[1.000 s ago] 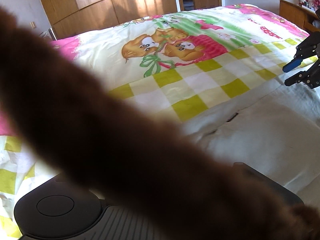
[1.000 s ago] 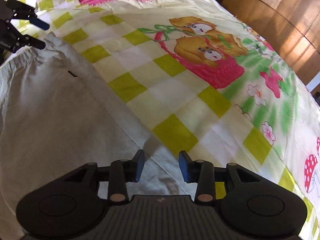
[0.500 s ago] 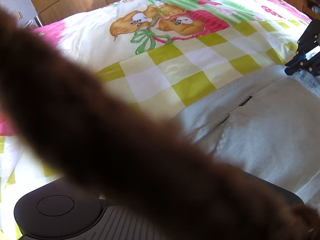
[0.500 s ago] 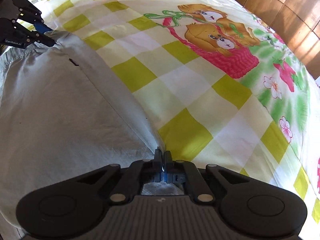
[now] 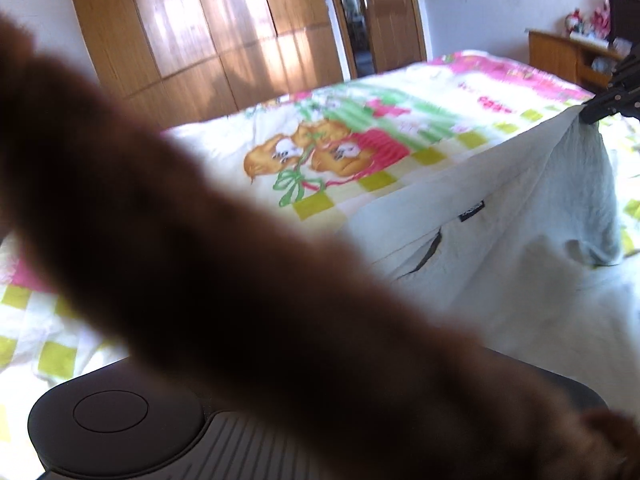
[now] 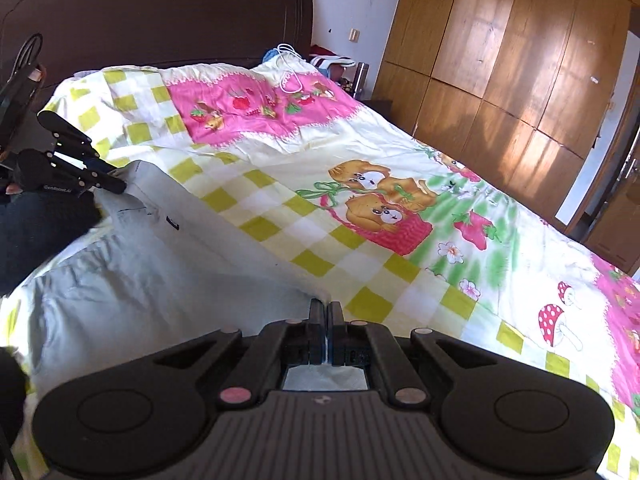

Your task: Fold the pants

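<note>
Right wrist view: the right gripper [image 6: 325, 312] has its fingers pressed together, pinching the edge of the pants [image 6: 132, 280], a pale grey-white garment spread over the near part of the bed [image 6: 360, 152]. The fabric rises in a taut ridge from this grip toward the left gripper [image 6: 114, 184], seen at far left, whose dark fingers meet at another point on the same edge; the fingers look closed on the cloth. A small dark label [image 6: 173, 223] sits on the pants near the ridge. The bed carries a cover printed with yellow-green checks, pink panels and cartoon bears [image 6: 380, 204]. A dark headboard [image 6: 160, 16] stands behind, and a wooden wardrobe [image 6: 520, 48] fills the right side. Left wrist view: a blurred brown shape [image 5: 240, 280], very close to the lens, crosses the frame diagonally and hides the left gripper's fingertips, so its closure cannot be confirmed from here. Beyond it the pants [image 5: 500, 248] are lifted off the bed [image 5: 360, 120], hanging in a drape from the right gripper [image 5: 592, 114] at the upper right, where the cloth corner is held. The label [image 5: 472, 210] and a dark pocket slit [image 5: 430, 252] show on the raised fabric. The wardrobe [image 5: 220, 32] and a wooden side cabinet [image 5: 568, 56] stand in the background.
</note>
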`<act>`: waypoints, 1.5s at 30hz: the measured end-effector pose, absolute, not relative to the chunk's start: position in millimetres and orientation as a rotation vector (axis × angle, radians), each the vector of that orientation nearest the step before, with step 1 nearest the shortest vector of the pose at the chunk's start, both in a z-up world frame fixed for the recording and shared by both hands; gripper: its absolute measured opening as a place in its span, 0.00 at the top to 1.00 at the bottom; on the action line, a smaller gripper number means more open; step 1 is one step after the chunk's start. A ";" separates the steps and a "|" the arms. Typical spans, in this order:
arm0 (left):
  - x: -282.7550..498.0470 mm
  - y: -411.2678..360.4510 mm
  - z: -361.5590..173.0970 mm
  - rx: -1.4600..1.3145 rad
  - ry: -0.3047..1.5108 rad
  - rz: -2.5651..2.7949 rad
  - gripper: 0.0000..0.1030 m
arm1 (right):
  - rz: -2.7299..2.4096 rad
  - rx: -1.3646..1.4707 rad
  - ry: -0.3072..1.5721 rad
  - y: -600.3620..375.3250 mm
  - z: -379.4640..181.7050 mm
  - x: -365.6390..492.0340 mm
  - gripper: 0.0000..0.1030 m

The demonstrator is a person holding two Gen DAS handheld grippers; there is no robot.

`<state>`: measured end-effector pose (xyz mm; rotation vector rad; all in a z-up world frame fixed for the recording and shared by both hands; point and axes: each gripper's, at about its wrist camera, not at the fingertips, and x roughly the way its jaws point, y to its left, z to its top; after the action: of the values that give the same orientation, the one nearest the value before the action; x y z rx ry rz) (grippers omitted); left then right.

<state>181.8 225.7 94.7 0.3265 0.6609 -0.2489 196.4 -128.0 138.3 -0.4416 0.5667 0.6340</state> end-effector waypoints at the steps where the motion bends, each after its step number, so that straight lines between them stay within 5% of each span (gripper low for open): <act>1: 159.6 226.4 96.9 0.315 0.648 -0.255 0.90 | 0.640 -0.444 0.570 -128.2 136.5 174.5 0.82; 13: 11.3 224.4 21.2 0.285 0.792 -0.266 0.89 | 0.702 -0.444 0.857 -110.6 23.5 42.1 0.82; 23: -2.9 232.9 35.7 0.383 0.644 -0.171 0.89 | 0.690 -0.435 0.855 -100.7 33.2 33.0 0.82; 28: -8.3 230.3 -3.3 0.429 0.817 -0.203 0.83 | 0.688 -0.495 0.946 -86.9 -0.9 27.4 0.80; 38: -28.3 229.4 26.2 0.372 0.747 -0.143 0.81 | 0.591 -0.348 0.847 -131.0 50.7 37.6 0.66; 45: -14.4 182.1 50.4 0.285 0.663 -0.284 0.81 | 0.286 -0.235 0.803 -147.8 57.6 137.8 0.54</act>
<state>-14.4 182.1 50.4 0.2854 0.6630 -0.2841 137.8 -147.8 57.6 -0.2355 0.8028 0.2861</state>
